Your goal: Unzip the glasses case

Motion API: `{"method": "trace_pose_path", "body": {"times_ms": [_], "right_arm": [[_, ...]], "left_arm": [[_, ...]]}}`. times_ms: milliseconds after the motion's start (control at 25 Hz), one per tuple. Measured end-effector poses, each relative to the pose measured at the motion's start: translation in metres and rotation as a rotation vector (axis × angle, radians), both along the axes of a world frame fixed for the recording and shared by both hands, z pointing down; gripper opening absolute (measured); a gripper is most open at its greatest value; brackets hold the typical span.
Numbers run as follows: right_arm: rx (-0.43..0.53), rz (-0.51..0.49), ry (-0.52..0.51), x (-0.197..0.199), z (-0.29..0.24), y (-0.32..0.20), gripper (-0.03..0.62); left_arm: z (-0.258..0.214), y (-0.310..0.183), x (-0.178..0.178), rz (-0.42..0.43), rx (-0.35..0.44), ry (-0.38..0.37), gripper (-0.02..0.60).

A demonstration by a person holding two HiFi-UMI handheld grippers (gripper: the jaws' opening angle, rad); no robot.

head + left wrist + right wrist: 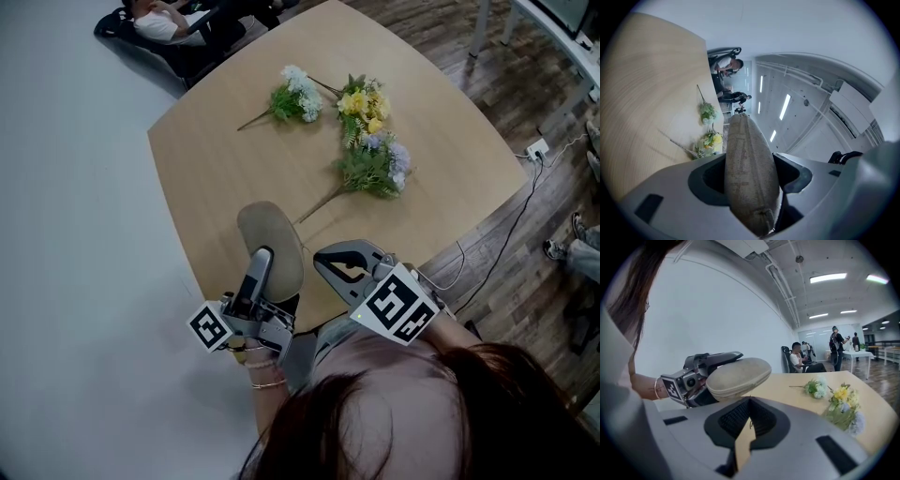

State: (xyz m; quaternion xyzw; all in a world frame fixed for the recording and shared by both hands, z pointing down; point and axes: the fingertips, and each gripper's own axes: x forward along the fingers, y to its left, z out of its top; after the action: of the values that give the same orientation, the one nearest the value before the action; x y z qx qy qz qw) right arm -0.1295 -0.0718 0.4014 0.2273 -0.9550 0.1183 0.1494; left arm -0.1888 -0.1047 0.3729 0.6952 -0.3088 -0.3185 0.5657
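Case clamped; zip pull not yet taken.

The left gripper has its jaws spread wide and pressed on both flanks of the beige glasses case, holding it over the wooden table at its 6 o'clock edge. The right gripper sits at the case's 3 o'clock, apart from it, jaws closed together on nothing. The seam shows, but I can't pick out the slider. My read: part the right jaws slightly, pinch the pull, follow the seam's curve, and keep the left steady. Artificial flowers lie farther off at 12 to 1 o'clock.
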Motion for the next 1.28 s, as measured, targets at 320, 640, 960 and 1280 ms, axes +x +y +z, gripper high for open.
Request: {"method": "trace_pose_path", "body": {"times_ms": [320, 640, 960, 1280], "right_arm": [[-0.019, 0.01, -0.007, -0.019, -0.011, 0.006, 0.015], [-0.029, -0.01, -0.004, -0.032, -0.023, 0.01, 0.015], [-0.015, -0.026, 0.018, -0.045, -0.028, 0.006, 0.015], [-0.005, -0.031, 0.04, -0.054, -0.027, 0.009, 0.015]], "left_arm": [[-0.011, -0.001, -0.019, -0.019, -0.001, 0.025, 0.279], [-0.022, -0.01, -0.037, -0.06, 0.006, 0.044, 0.279], [-0.025, -0.022, -0.051, -0.097, 0.022, 0.116, 0.279], [-0.019, -0.025, -0.065, -0.126, 0.026, 0.145, 0.279]]}}
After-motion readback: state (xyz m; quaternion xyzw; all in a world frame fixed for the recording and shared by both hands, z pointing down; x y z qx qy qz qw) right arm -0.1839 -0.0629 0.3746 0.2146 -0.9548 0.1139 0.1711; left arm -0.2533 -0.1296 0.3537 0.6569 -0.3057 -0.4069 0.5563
